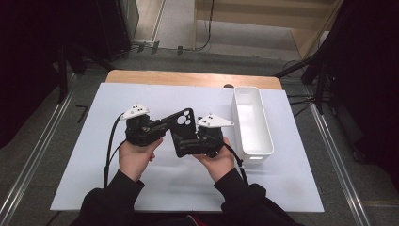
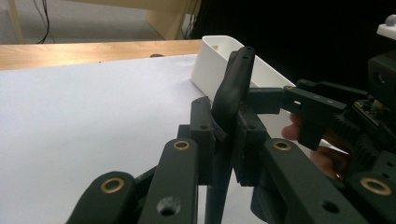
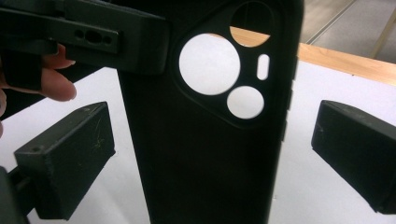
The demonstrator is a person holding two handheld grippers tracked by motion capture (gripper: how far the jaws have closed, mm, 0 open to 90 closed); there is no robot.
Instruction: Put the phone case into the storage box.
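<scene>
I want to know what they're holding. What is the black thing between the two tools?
A black phone case with round camera holes sits between the left tool and the right tool in the high view. The left tool pinches its edge.

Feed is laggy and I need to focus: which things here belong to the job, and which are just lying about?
In the job: phone case, clamped by the left gripper; right gripper, jaws open around it; probably the white bin.
Lying about: floor cable beyond the table.
</scene>
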